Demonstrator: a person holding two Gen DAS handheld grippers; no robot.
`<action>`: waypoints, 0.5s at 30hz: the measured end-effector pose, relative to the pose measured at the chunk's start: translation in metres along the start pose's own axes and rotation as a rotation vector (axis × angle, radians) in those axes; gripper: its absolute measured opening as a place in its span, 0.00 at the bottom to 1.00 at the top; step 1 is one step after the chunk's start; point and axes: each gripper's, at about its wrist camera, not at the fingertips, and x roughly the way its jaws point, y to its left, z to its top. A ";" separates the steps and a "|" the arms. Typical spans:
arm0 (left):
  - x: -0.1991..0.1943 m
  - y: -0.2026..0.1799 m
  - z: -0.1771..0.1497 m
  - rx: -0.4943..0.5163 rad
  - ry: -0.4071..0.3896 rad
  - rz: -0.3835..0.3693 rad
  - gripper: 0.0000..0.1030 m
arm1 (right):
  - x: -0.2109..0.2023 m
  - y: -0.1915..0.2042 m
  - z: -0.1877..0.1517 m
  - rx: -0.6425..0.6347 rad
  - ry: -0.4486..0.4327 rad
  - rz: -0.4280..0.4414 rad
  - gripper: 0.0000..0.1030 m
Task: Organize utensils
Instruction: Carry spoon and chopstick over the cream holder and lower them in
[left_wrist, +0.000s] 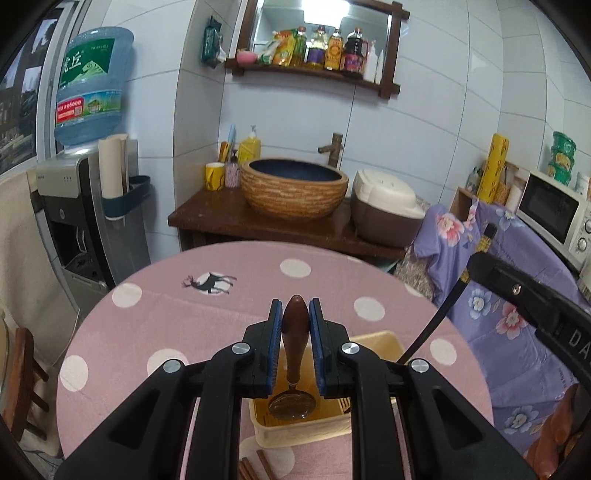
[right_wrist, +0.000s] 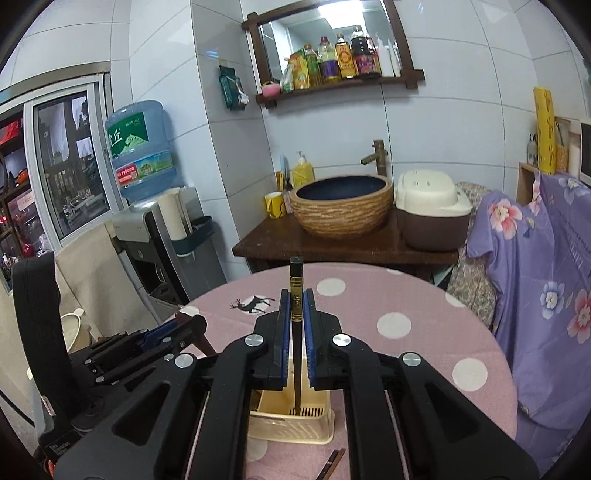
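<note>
My left gripper (left_wrist: 295, 314) is clamped on a wooden-handled spoon (left_wrist: 294, 332), my right gripper (right_wrist: 295, 306) on a black chopstick (right_wrist: 296, 332) — both poised over the cream basket (right_wrist: 291, 424). Loose chopsticks (right_wrist: 334, 461) on the table (right_wrist: 406, 295) remain; I judge sorting about midway.

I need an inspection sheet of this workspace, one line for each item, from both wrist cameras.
Surface: round table under a pink dotted cloth.
Job's things: cream basket; spoon; dark chopstick; more chopsticks on the cloth.
Clutter: nothing seen on the table.
Grippers: left gripper shut on the spoon, right gripper shut on the chopstick, both over the basket.
Cables: nothing seen.
Surroundings: basin, water dispenser, microwave.
</note>
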 end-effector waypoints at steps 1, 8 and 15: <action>0.003 0.000 -0.003 -0.001 0.010 0.000 0.15 | 0.002 0.000 -0.003 0.000 0.006 0.001 0.08; 0.015 -0.004 -0.018 0.032 0.054 0.017 0.15 | 0.012 -0.002 -0.018 -0.006 0.027 -0.004 0.08; 0.028 -0.004 -0.026 0.034 0.096 0.020 0.15 | 0.013 -0.005 -0.020 -0.005 0.018 -0.015 0.08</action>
